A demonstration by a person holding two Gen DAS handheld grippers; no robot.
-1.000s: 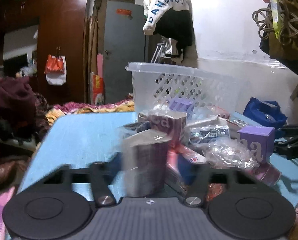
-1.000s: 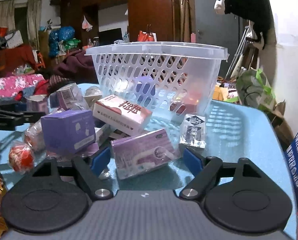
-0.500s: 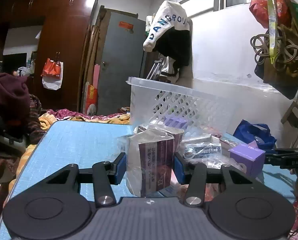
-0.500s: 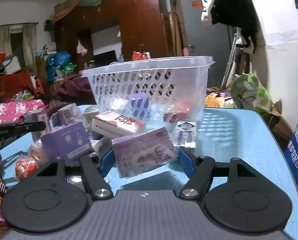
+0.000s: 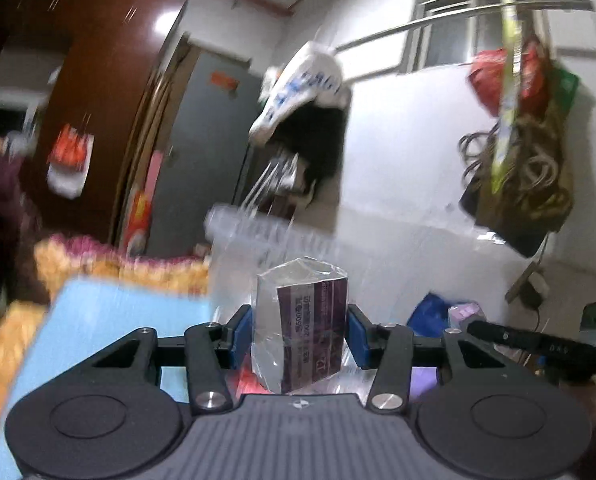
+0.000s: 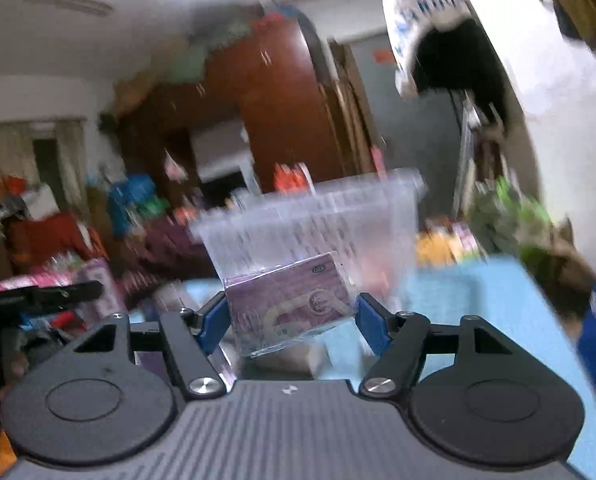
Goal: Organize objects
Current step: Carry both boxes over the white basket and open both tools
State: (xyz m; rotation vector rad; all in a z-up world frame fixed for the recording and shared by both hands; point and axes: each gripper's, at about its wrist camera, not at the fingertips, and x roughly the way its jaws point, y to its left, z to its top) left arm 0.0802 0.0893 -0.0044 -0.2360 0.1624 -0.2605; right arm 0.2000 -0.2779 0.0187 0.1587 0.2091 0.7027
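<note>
Cluttered bedroom, blue counter (image 5: 110, 312), white basket (image 6: 318, 224) at back. Since a second ago both packs lifted clear of counter pile, so basket drop likely next. Left gripper (image 5: 300, 334): jaws narrow, clamped on upright wrapped purple pack (image 5: 310, 328). Right gripper (image 6: 290, 320): jaws wider, gripping tilted purple box (image 6: 290, 308) by its ends.
</note>
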